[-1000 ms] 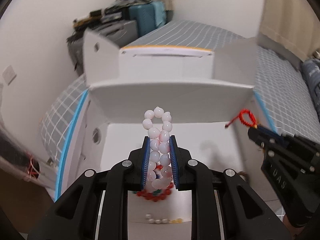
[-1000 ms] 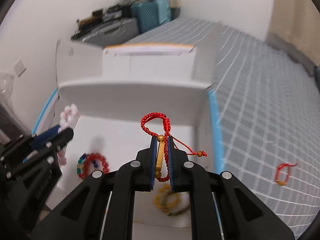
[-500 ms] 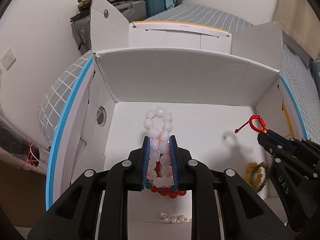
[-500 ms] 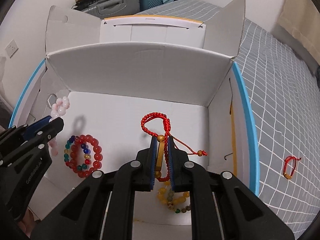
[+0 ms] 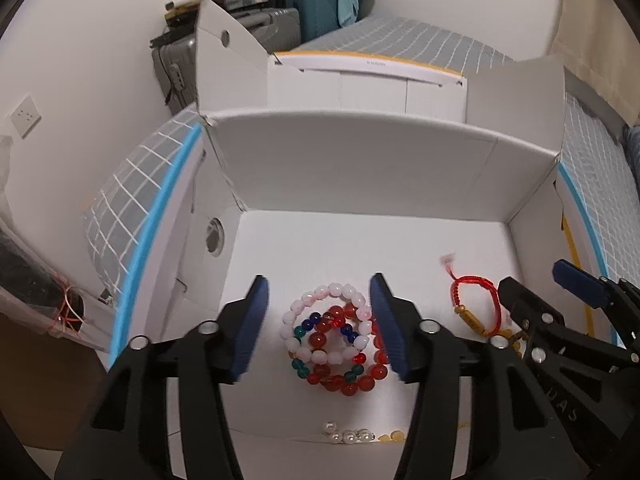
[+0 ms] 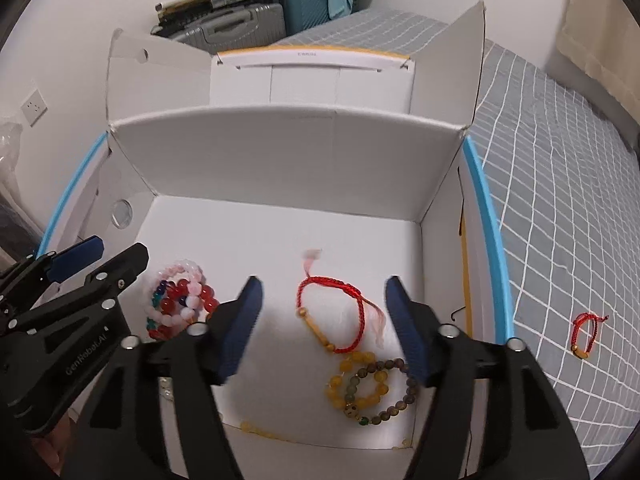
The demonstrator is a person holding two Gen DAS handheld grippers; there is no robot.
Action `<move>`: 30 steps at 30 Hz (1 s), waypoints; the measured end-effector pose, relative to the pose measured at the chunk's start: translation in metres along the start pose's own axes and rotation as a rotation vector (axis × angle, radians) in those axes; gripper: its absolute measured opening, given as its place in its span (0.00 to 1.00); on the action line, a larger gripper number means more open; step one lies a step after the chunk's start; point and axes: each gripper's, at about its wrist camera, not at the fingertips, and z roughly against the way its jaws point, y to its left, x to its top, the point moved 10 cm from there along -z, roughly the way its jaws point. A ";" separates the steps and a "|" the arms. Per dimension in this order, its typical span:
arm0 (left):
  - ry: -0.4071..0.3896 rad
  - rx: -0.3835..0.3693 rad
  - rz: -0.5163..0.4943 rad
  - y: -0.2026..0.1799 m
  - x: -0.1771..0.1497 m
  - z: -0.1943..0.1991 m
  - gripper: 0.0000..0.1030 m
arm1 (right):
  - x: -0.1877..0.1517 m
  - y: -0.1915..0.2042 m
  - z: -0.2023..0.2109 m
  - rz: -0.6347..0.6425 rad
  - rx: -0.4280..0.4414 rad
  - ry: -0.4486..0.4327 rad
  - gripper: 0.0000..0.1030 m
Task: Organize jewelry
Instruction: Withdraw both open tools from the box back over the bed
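An open white cardboard box [image 5: 380, 168] [image 6: 288, 152] sits on a grey checked bed. My left gripper [image 5: 318, 312] hangs above the box floor, its jaws opening; the pale pink bead bracelet [image 5: 332, 294] [image 6: 188, 270] lies loose below them on a red and multicoloured bead bracelet [image 5: 340, 364] [image 6: 180, 300]. My right gripper [image 6: 322, 310] is also opening, and the red cord bracelet [image 6: 340, 312] [image 5: 476, 300] with its gold tube lies free on the floor beneath it. Neither pair of pads touches anything.
Yellow and brown-green bead bracelets [image 6: 368, 384] lie at the box's near right. Pearls [image 5: 348, 436] rest by the near wall. Another red cord bracelet [image 6: 586, 332] lies on the bedspread right of the box. Suitcases [image 5: 280, 20] stand by the far wall.
Both grippers opened and let go: the pink bead bracelet dropped onto the red beads, and the red cord bracelet fell to the box floor. Both hands came slightly lower into the box.
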 end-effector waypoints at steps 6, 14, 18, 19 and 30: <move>-0.055 -0.006 0.029 0.004 0.010 0.020 0.74 | 0.016 -0.010 0.032 -0.019 -0.006 -0.095 0.85; -0.129 -0.013 0.003 -0.021 0.023 0.043 0.93 | 0.033 -0.060 0.071 -0.085 -0.062 -0.189 0.93; -0.141 -0.036 -0.023 -0.042 0.026 0.049 0.95 | 0.032 -0.089 0.086 -0.125 -0.085 -0.207 0.93; -0.141 -0.044 -0.027 -0.048 0.026 0.051 0.95 | 0.031 -0.096 0.090 -0.134 -0.092 -0.212 0.93; -0.171 -0.165 -0.079 -0.139 0.027 0.082 0.95 | 0.002 -0.181 0.121 -0.212 -0.184 -0.211 0.93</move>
